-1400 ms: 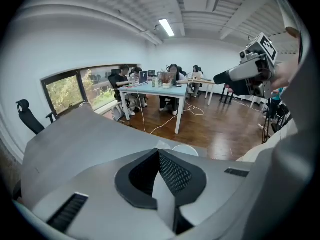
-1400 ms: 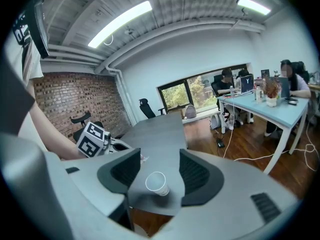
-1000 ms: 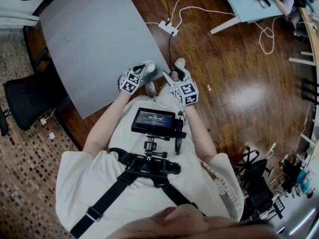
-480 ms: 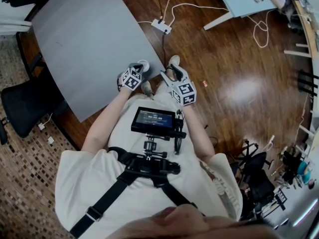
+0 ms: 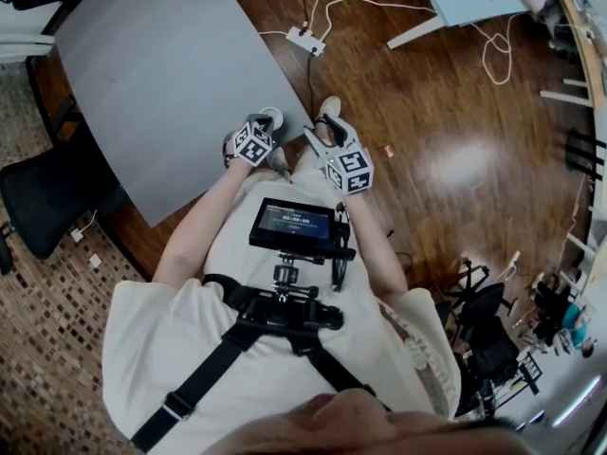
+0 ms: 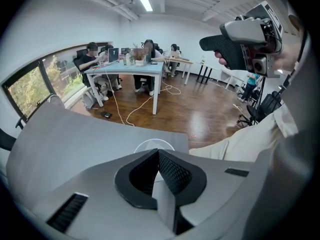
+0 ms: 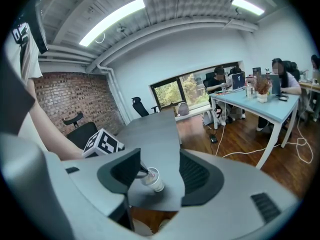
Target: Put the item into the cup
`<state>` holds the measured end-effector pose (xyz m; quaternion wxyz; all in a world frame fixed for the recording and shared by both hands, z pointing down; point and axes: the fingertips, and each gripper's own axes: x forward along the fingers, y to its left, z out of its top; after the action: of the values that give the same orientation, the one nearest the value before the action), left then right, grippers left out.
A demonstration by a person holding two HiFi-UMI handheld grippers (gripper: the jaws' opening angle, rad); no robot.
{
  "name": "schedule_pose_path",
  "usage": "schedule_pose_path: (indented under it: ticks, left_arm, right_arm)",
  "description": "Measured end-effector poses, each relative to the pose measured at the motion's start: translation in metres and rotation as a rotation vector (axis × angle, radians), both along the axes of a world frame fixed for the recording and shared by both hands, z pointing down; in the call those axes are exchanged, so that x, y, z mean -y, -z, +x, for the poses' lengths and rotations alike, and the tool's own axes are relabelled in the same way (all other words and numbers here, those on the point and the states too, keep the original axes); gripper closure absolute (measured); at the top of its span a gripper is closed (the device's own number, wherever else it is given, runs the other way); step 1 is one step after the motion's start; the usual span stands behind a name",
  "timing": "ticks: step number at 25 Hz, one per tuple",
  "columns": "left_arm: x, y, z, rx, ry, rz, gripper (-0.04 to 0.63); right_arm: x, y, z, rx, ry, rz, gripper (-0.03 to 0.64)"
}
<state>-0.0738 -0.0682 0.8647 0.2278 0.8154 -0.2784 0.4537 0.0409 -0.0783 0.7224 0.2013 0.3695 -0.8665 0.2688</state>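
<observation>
At the lower centre of the left gripper view, your left gripper [image 6: 158,153] has its jaws pressed together with nothing showing between them. It tilts down over the cup [image 6: 154,145] on the table [image 6: 75,134] corner, apparently for the drop, though the item itself cannot be made out. Your right gripper [image 7: 159,164], jaws spread and empty, hangs beside the corner, probably to leave room.

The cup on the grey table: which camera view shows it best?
The right gripper view: the cup shows rim and side wall between the open jaws. In the head view it is a small white rim. In the left gripper view only a rim arc shows past the shut jaws.
</observation>
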Motion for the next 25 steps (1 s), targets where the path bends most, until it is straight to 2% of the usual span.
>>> schedule_pose_path:
  ticks: [5, 11, 15, 16, 19, 22, 25]
  left_arm:
    - [-0.004, -0.012, -0.003, 0.052, -0.006, -0.035, 0.594]
    - [-0.006, -0.014, 0.0, 0.051, -0.01, -0.063, 0.594]
    - [-0.007, -0.015, 0.004, 0.019, -0.011, -0.065, 0.592]
    - [-0.007, -0.013, 0.004, 0.013, -0.011, -0.064, 0.583]
    - [-0.009, -0.012, 0.002, 0.007, 0.002, -0.072, 0.496]
    - [-0.008, -0.01, -0.002, 0.01, 0.023, -0.066, 0.468]
    - [-0.008, -0.004, -0.007, 0.005, 0.04, -0.051, 0.468]
  right_arm:
    - [0.003, 0.014, -0.007, 0.018, -0.01, -0.008, 0.356]
    - [0.001, 0.009, -0.004, 0.013, -0.01, -0.02, 0.356]
    - [0.001, 0.008, -0.004, 0.013, -0.012, -0.019, 0.356]
    - [0.0, 0.008, -0.005, 0.014, -0.012, -0.019, 0.356]
    - [0.002, 0.01, -0.008, 0.018, -0.014, -0.015, 0.356]
    - [0.002, 0.01, -0.01, 0.022, -0.011, -0.018, 0.356]
    - [0.0, 0.015, -0.012, 0.027, -0.008, -0.012, 0.356]
